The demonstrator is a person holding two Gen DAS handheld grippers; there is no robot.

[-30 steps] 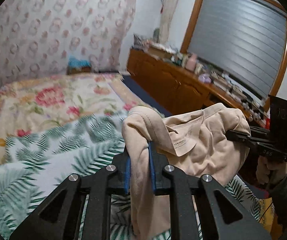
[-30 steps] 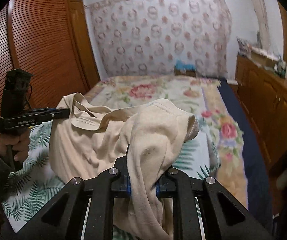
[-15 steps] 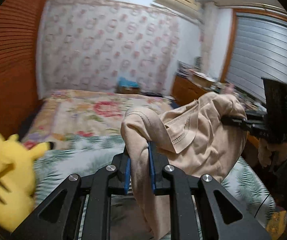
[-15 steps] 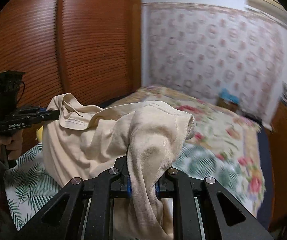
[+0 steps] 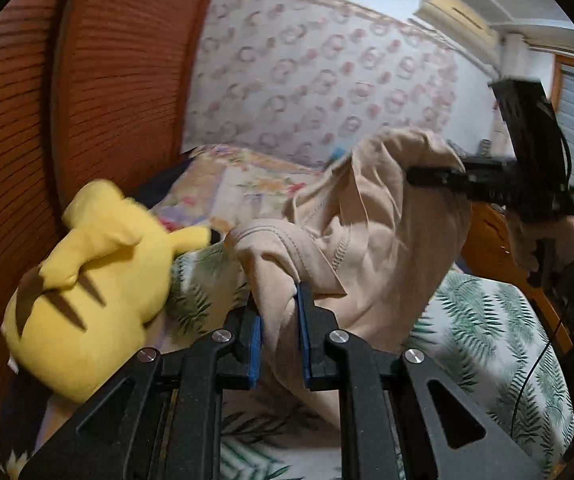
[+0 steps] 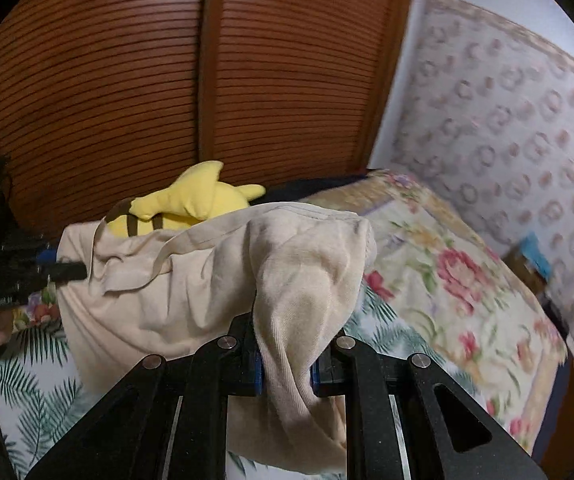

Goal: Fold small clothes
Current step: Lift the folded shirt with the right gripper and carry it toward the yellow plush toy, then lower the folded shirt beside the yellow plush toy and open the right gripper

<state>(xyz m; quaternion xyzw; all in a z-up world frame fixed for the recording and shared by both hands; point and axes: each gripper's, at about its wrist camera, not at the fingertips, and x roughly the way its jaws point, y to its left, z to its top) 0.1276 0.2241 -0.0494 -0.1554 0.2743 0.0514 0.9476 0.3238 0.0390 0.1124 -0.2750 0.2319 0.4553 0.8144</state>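
Beside the yellow plush toy (image 5: pixel 99 292), in the left wrist view, the left gripper (image 5: pixel 279 336) is clamping a bunched fold of the beige garment (image 5: pixel 371 240) between its blue pads (image 5: pixel 254 346), jaws nearly together on the cloth. The garment is hanging in the air to the right of the toy and above the leaf-print sheet (image 5: pixel 491 332), its far edge pinched by the right gripper (image 5: pixel 419 178), which a hand (image 5: pixel 535 240) is holding further right. A second ago this view was looking across the bed toward the dresser and window, with no toy in sight; now the toy is filling the left of the frame and the wooden slatted doors (image 5: pixel 99 80) are rising behind it, so the pair has been swinging the garment toward the toy's side of the bed.

In the right wrist view, the right gripper (image 6: pixel 285 364) is likewise gripping a thick roll of the beige garment (image 6: pixel 191 280), pads closed on it. The toy (image 6: pixel 191 204) is lying just behind the garment's upper hem, and the left gripper (image 6: pixel 69 270) is holding the corner in front of the toy. The cloth is sagging between the two grips, not taut.

Judging from this, the garment is being carried spread between two corners to a laying-down spot; no fold is made yet.
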